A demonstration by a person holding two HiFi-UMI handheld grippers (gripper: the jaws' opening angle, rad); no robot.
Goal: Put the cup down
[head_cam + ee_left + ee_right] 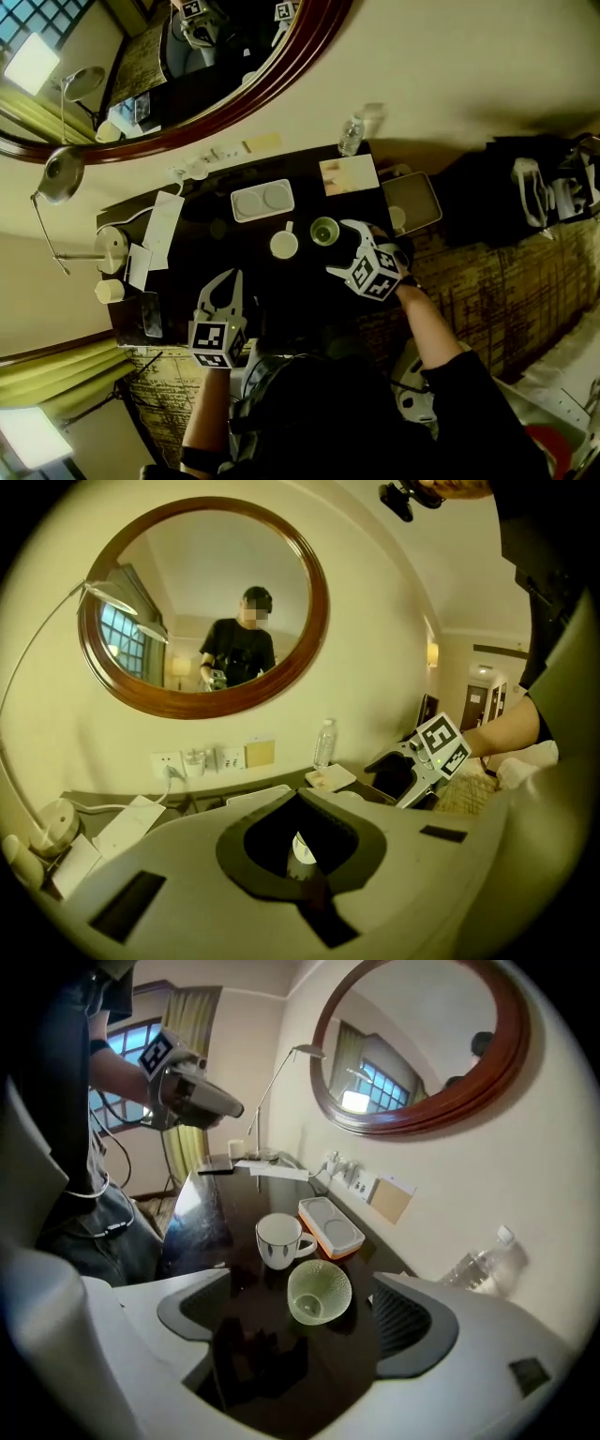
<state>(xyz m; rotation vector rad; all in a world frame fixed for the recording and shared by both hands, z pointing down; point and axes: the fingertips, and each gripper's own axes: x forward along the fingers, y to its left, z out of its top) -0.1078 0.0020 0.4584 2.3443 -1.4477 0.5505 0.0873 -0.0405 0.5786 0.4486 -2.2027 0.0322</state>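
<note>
Nearby, right gripper (339, 248) has its fingers spread wide, released. A small pale-green textured glass cup (319, 1291) stands upright on the glossy dark desk (216, 1213) btwn their tips, ungripped. Risk: a finger clips the cup on pull-back, tipping it or knocking it into the white ceramic mug (278, 1239) just behind. White two-well tray (330, 1225) lies beyond. Left gripper (225, 281) hovers apart, fingers clenched, empty.

Your left hand-held gripper (228, 281) hangs over the near edge of the bench (187, 220), tilted gently downward, its jaws shut together. Your right hand-held gripper (339, 246) points steeply down at the bench's middle, jaws spread wide, your right forearm (427, 323) reaching in from the bench's right end.
</note>
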